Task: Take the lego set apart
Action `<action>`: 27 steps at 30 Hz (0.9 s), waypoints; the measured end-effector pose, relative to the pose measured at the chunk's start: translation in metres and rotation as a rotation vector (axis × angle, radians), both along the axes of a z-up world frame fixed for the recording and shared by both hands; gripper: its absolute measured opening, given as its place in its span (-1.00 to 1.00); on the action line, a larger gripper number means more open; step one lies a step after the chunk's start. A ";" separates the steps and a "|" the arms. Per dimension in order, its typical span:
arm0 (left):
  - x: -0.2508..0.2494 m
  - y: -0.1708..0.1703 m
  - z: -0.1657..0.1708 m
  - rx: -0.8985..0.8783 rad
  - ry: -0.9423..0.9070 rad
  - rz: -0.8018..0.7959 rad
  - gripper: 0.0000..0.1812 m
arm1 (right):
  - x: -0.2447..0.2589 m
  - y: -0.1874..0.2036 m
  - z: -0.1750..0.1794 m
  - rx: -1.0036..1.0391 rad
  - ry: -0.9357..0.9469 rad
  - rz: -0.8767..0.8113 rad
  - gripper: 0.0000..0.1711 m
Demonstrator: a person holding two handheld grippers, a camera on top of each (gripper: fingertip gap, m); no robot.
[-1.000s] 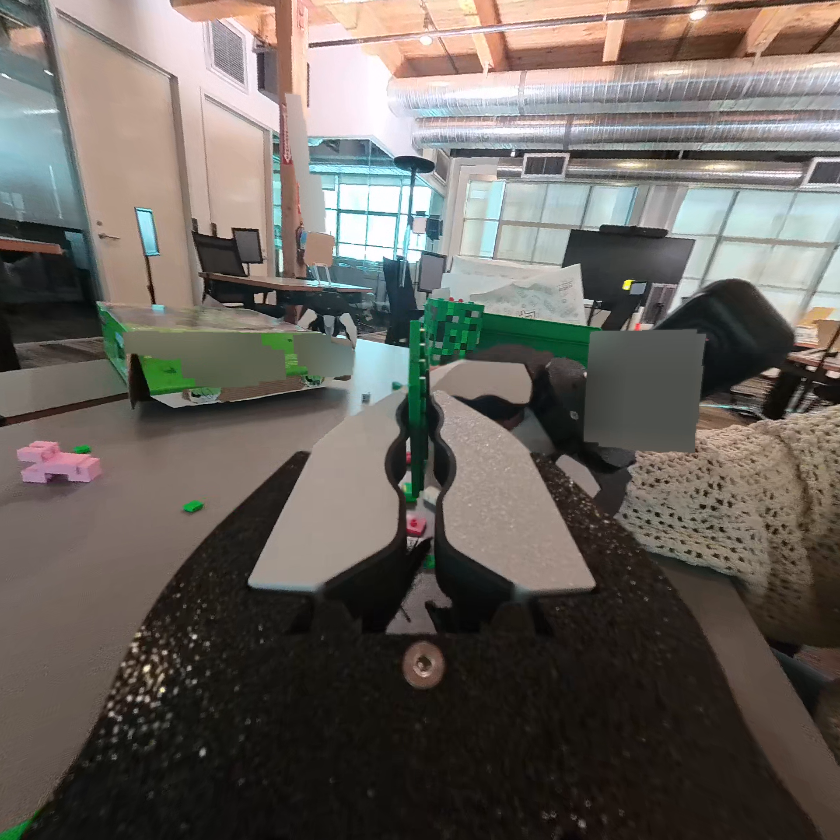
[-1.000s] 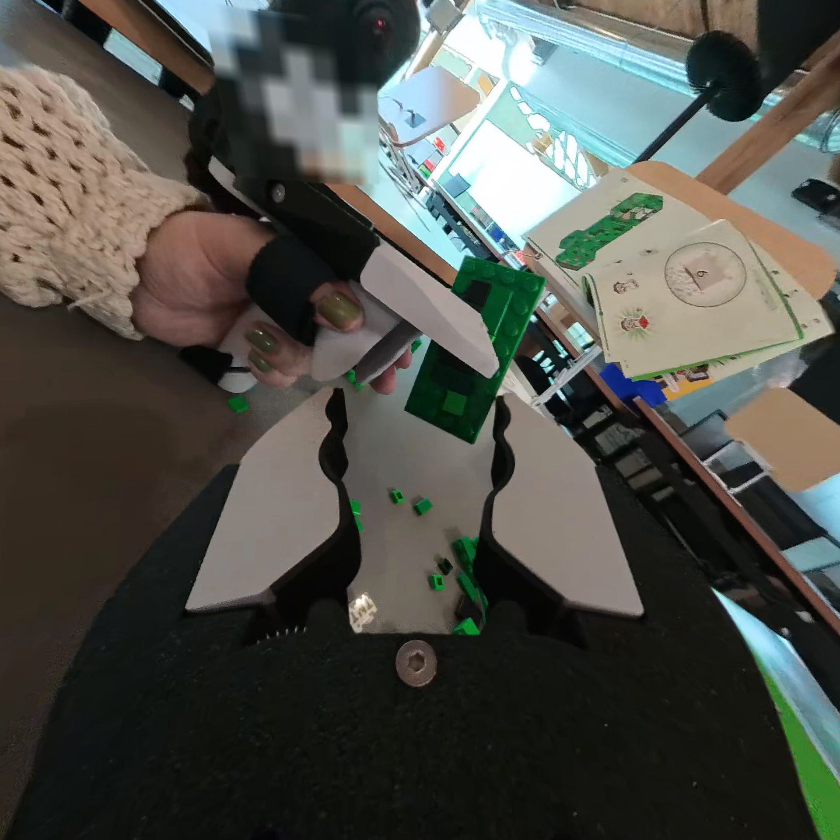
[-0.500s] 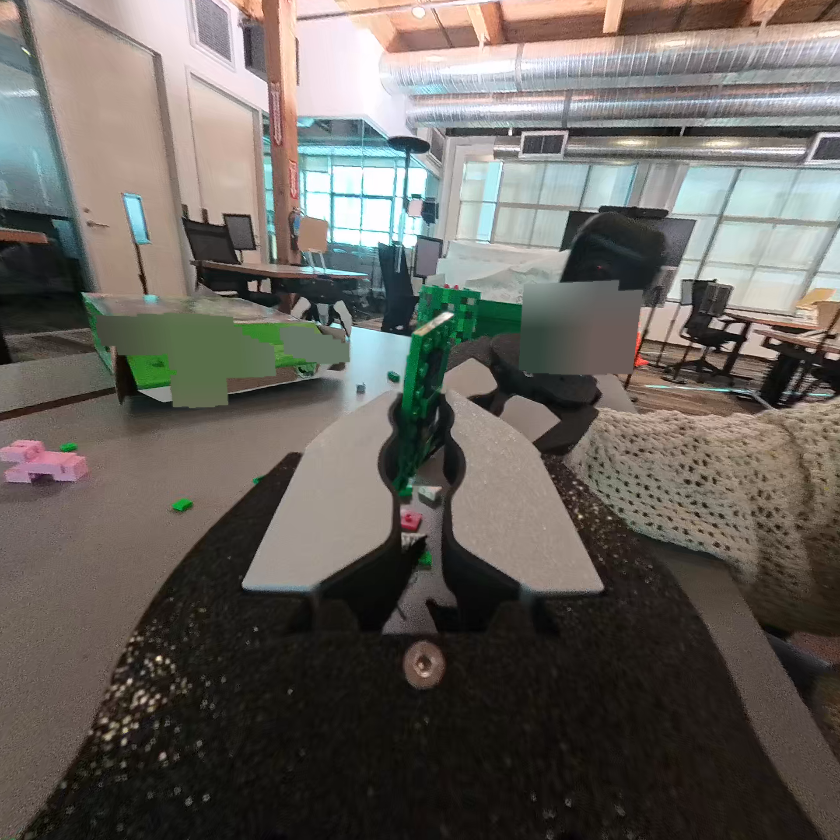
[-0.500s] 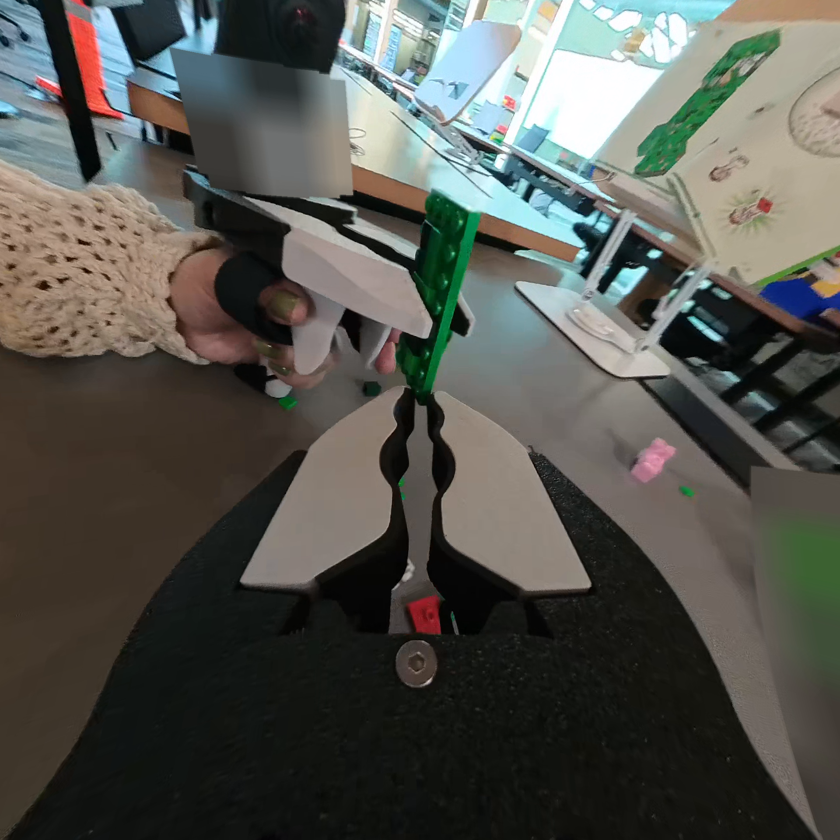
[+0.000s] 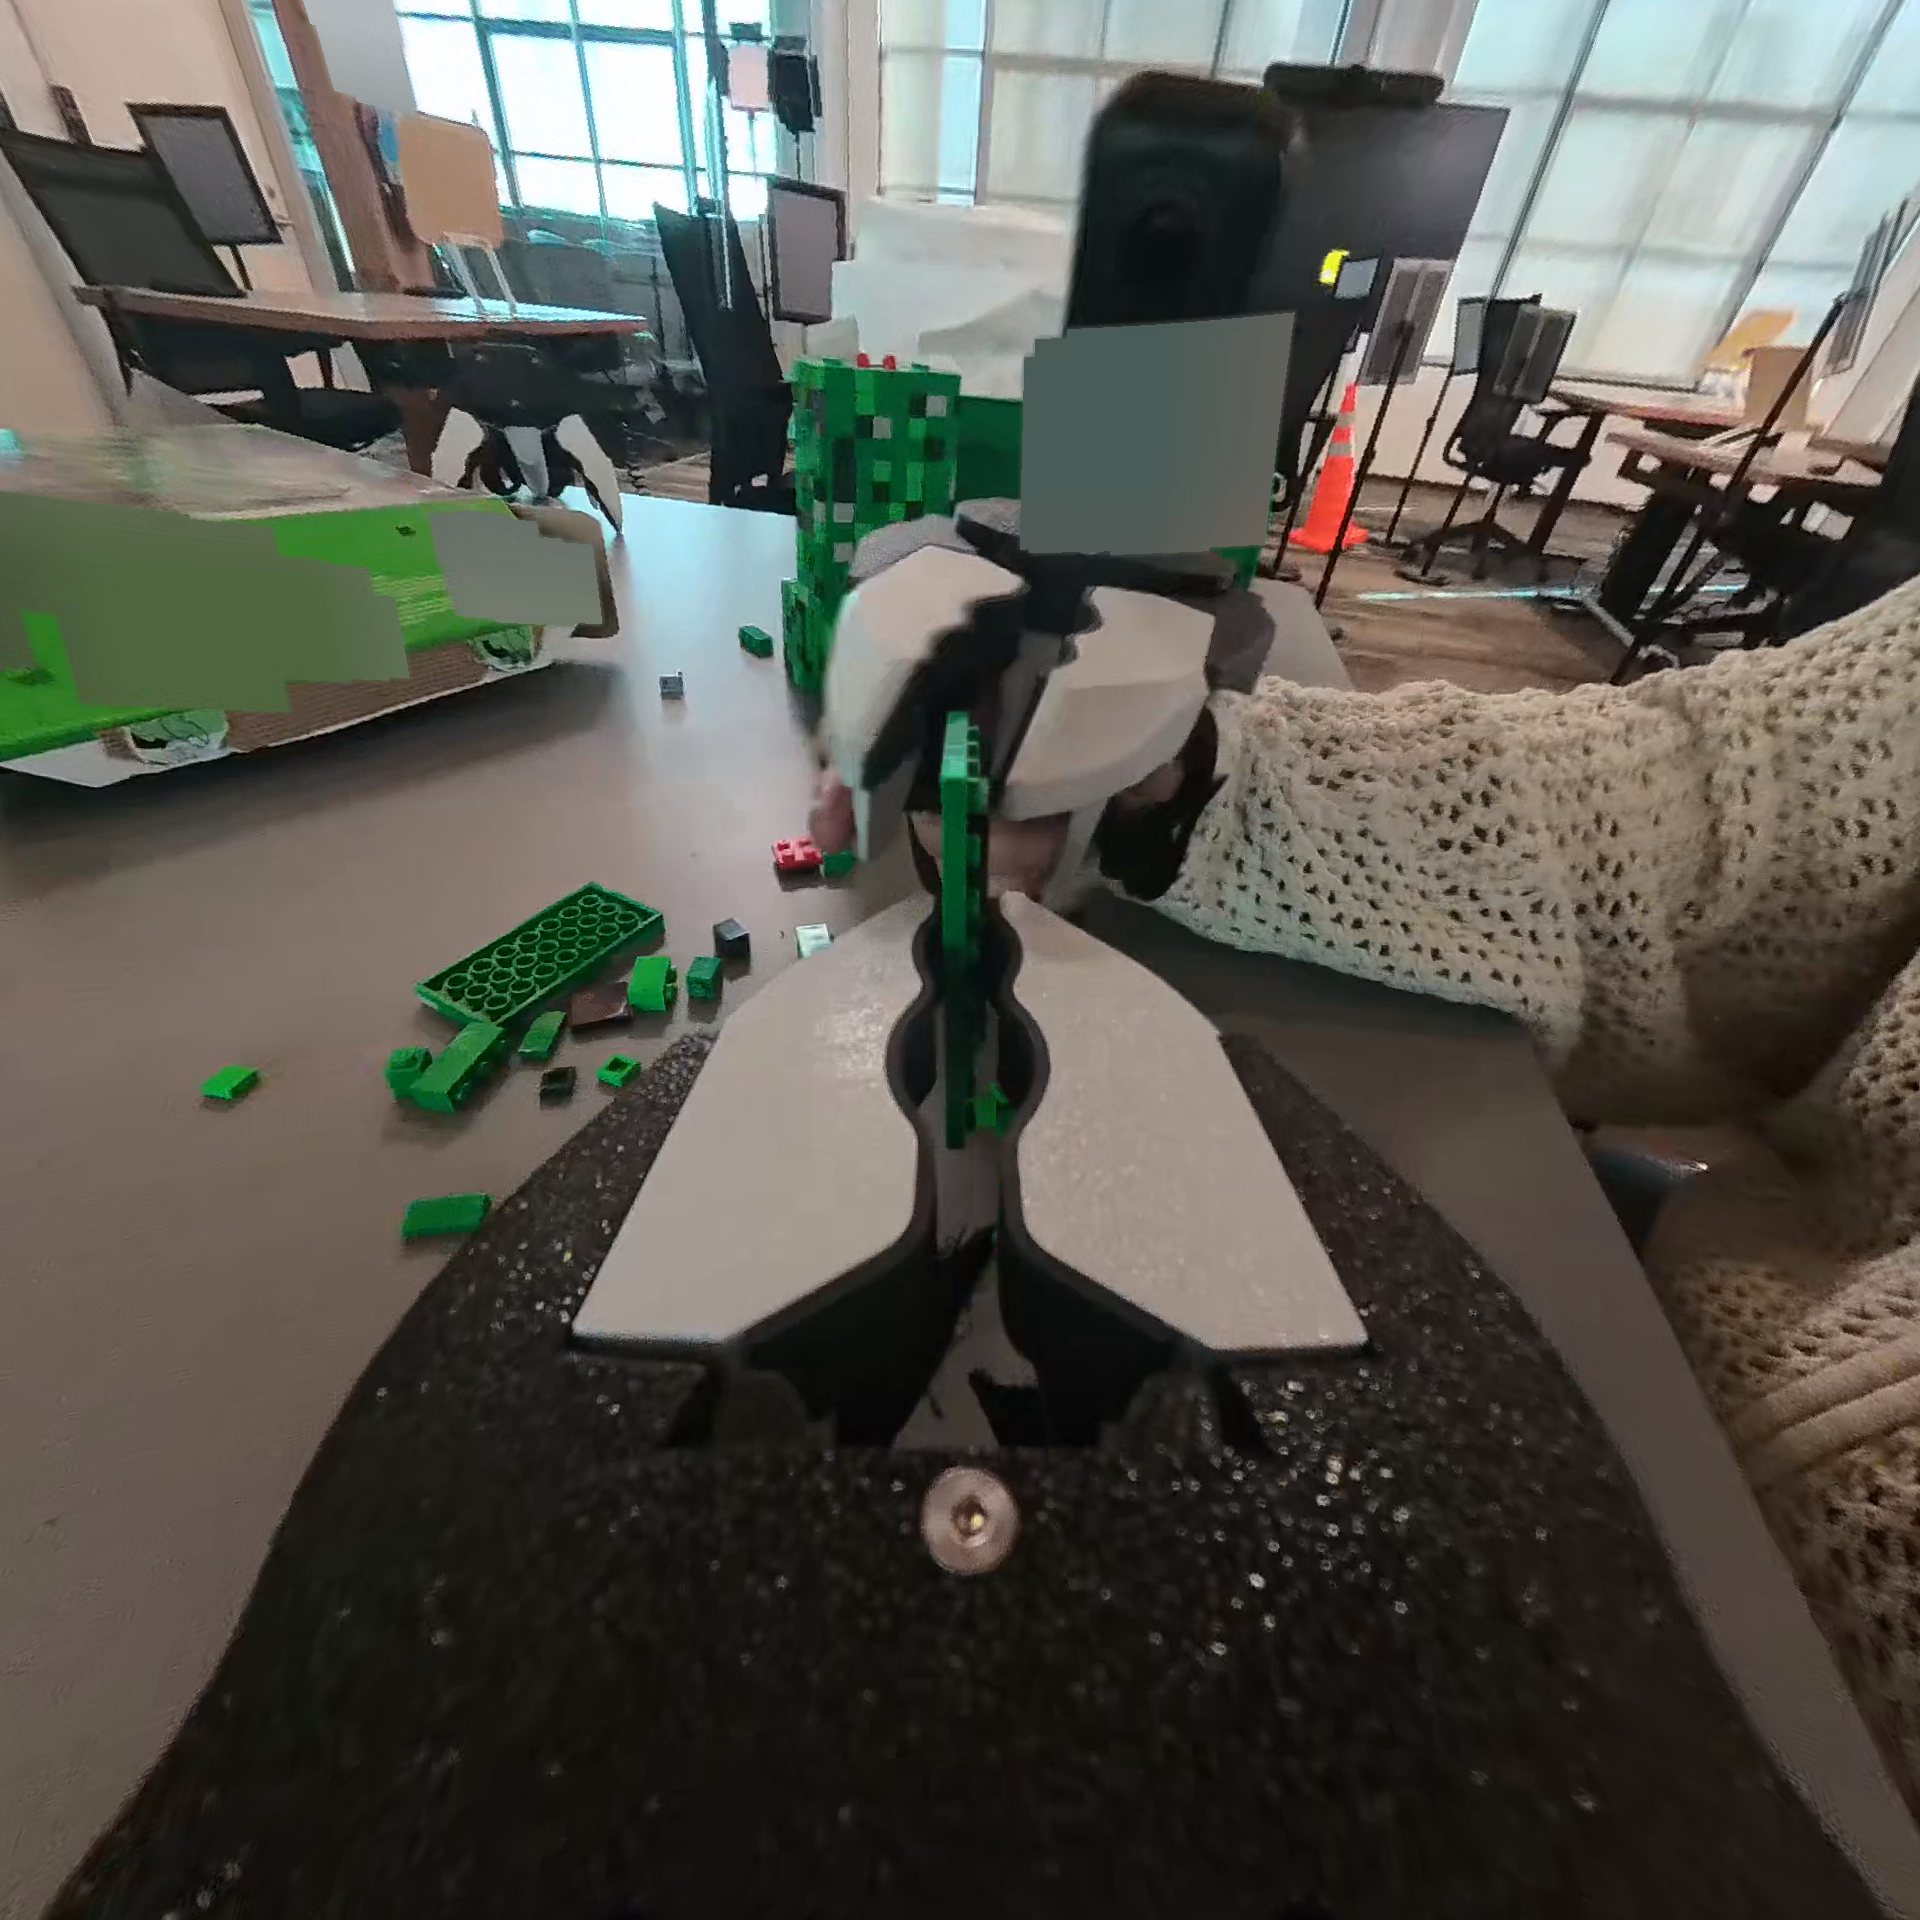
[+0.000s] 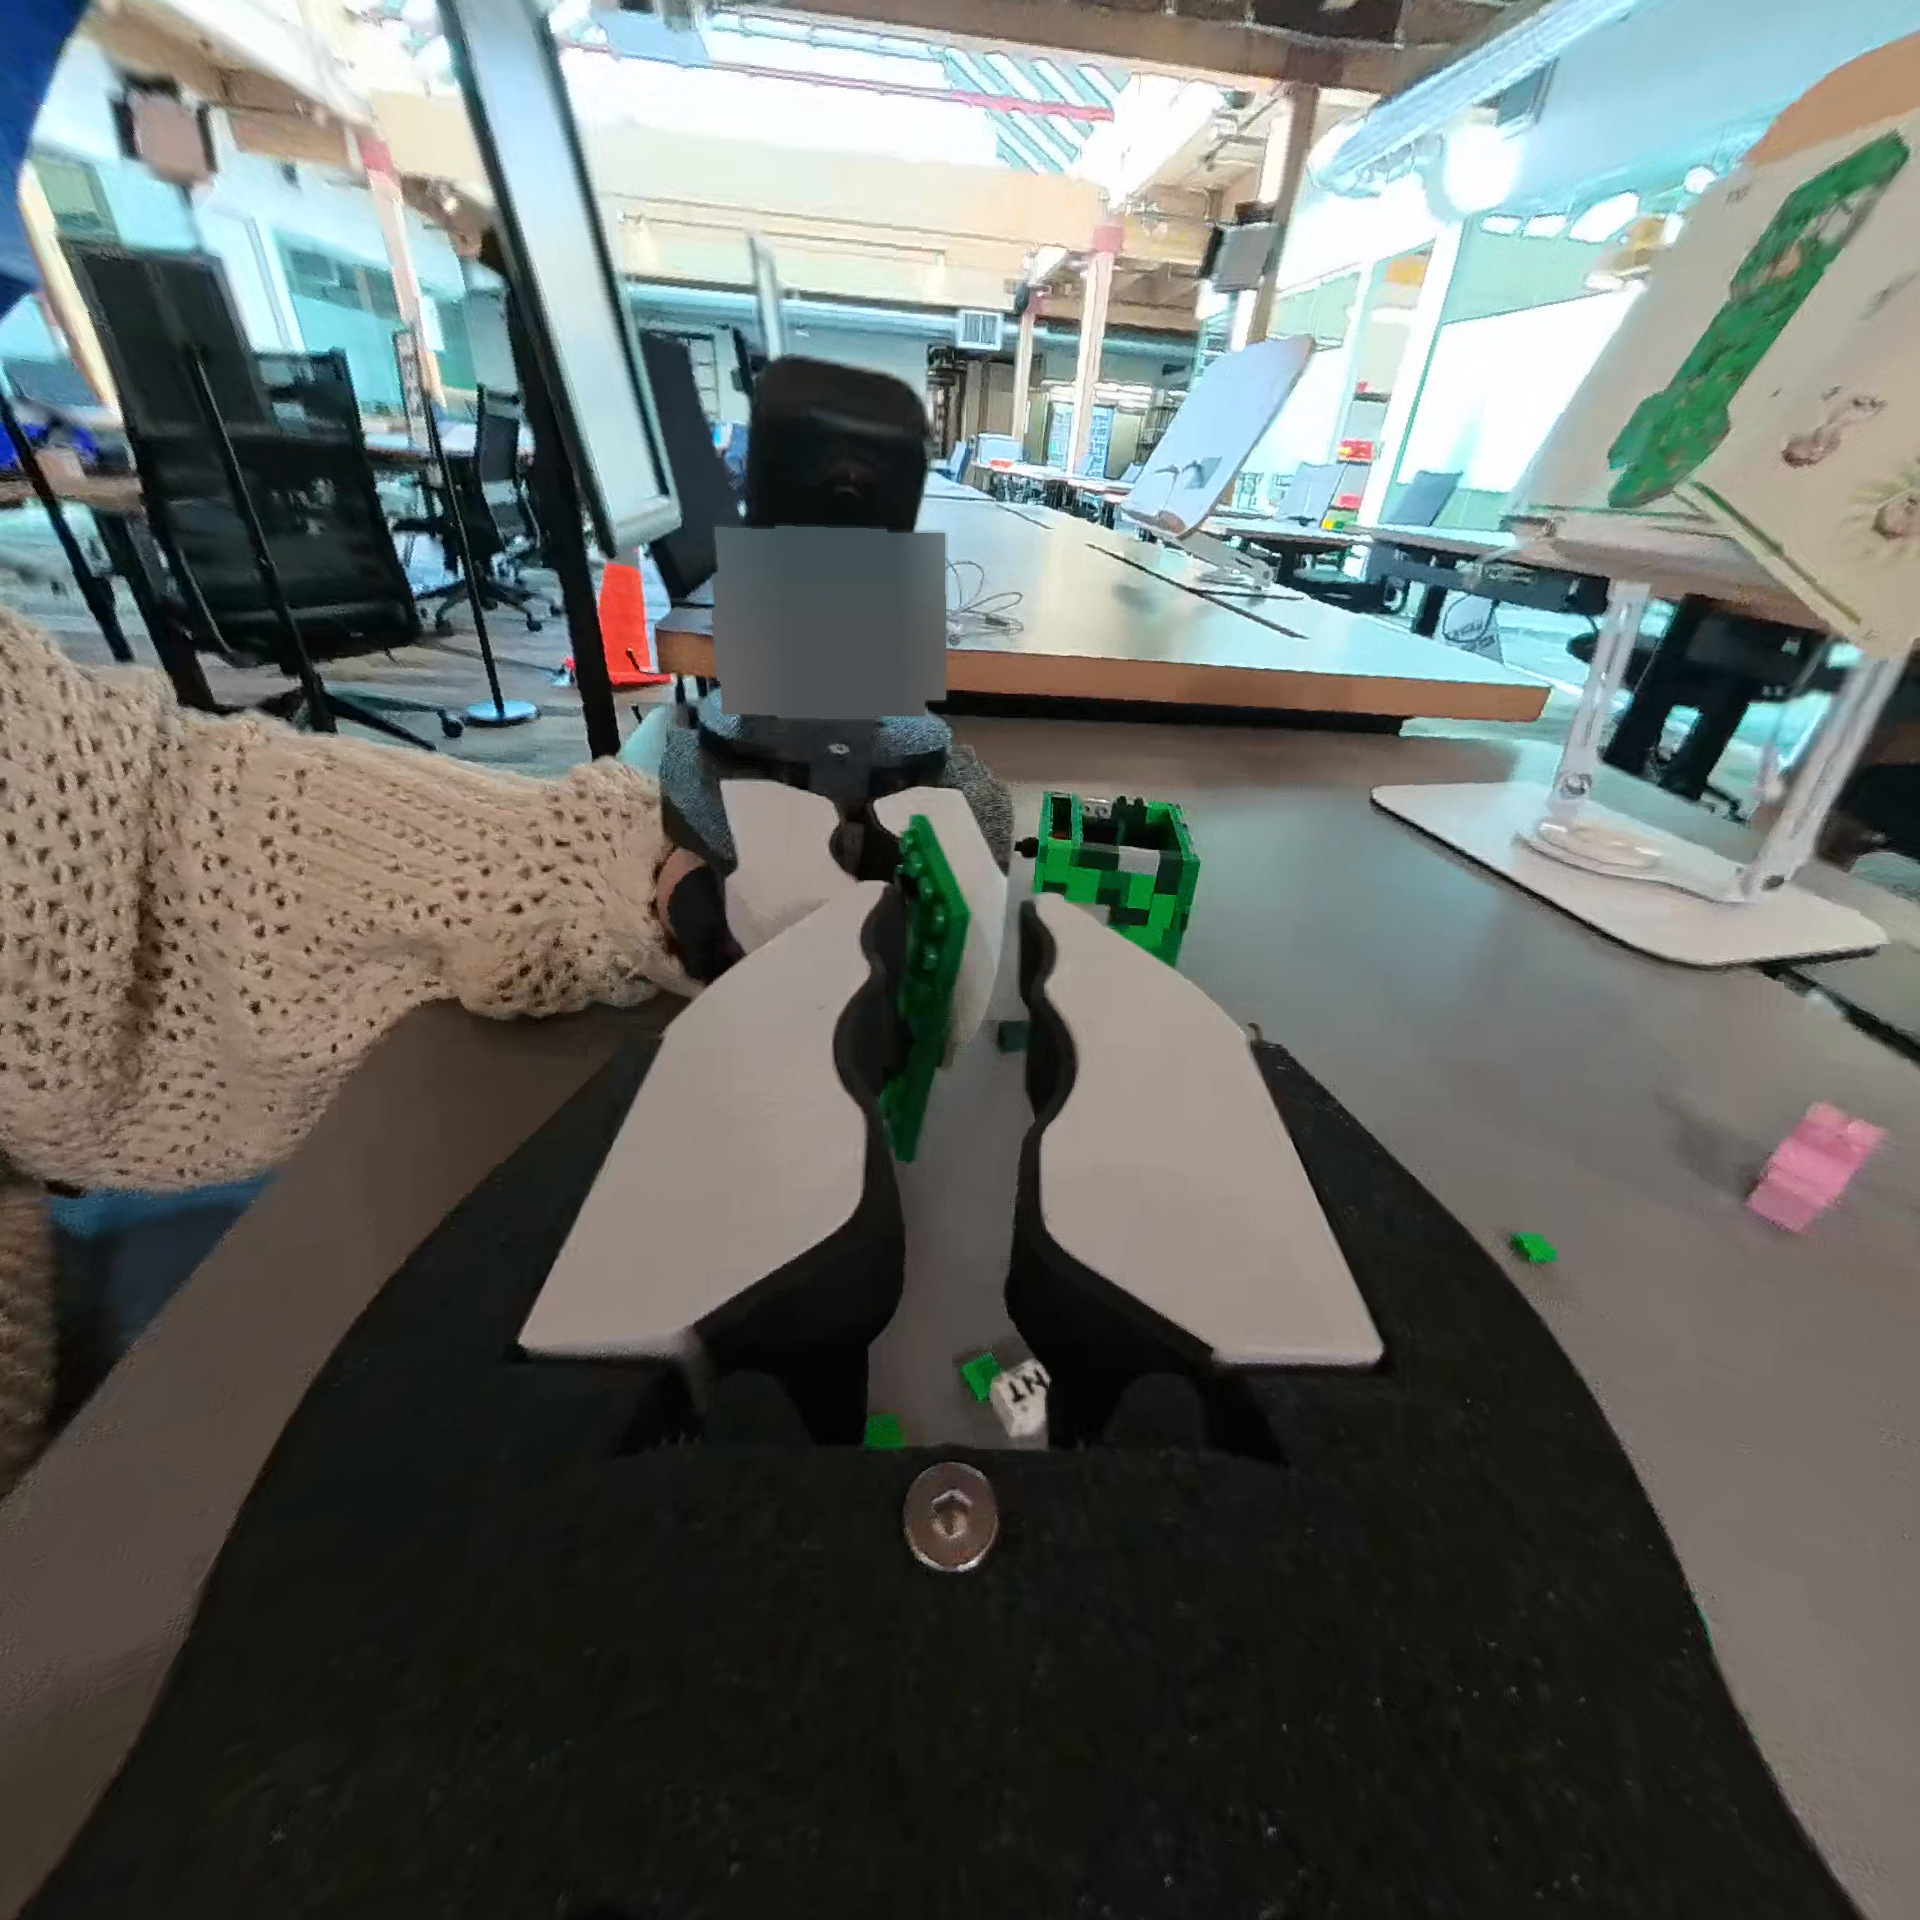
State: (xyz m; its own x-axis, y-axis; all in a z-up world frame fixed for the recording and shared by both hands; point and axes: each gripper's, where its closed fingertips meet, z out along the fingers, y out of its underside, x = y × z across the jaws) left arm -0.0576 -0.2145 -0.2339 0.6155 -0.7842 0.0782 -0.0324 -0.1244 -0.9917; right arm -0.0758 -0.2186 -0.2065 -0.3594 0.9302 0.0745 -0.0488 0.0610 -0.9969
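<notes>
Clamped edge-on in the narrow jaws of the left gripper point(image 5: 964, 925), the green plate point(image 5: 962, 935) awaits the half-open right gripper point(image 6: 951, 920), whose jaws should close on its far end.

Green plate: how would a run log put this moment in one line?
left gripper: shut on green plate | right gripper: open around it | plate upright

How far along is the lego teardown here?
Partly done: loose green pieces and a flat plate lie on the table. In hand: left gripper clamps a green plate; right gripper is open around it. Left: the green block tower.
</notes>
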 end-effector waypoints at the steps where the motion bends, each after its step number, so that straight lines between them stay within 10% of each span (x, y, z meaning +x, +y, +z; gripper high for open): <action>1: 0.000 0.000 0.000 0.006 0.001 0.004 -0.94 | 0.001 -0.002 0.000 0.039 0.014 0.000 -0.85; 6: -0.012 0.010 0.011 0.109 -0.017 0.138 -0.79 | 0.001 -0.002 0.008 0.032 0.027 -0.021 -0.95; 11: -0.029 0.028 0.011 0.317 0.285 0.442 0.06 | 0.002 0.022 0.029 -0.269 0.139 -0.088 -0.96; 17: -0.032 0.029 0.020 0.545 0.549 0.639 -0.54 | -0.003 0.027 0.026 -0.518 0.144 -0.022 -0.97; 27: -0.045 0.033 0.009 0.341 0.516 0.603 -0.61 | -0.007 0.044 0.018 -0.364 0.126 -0.214 -0.93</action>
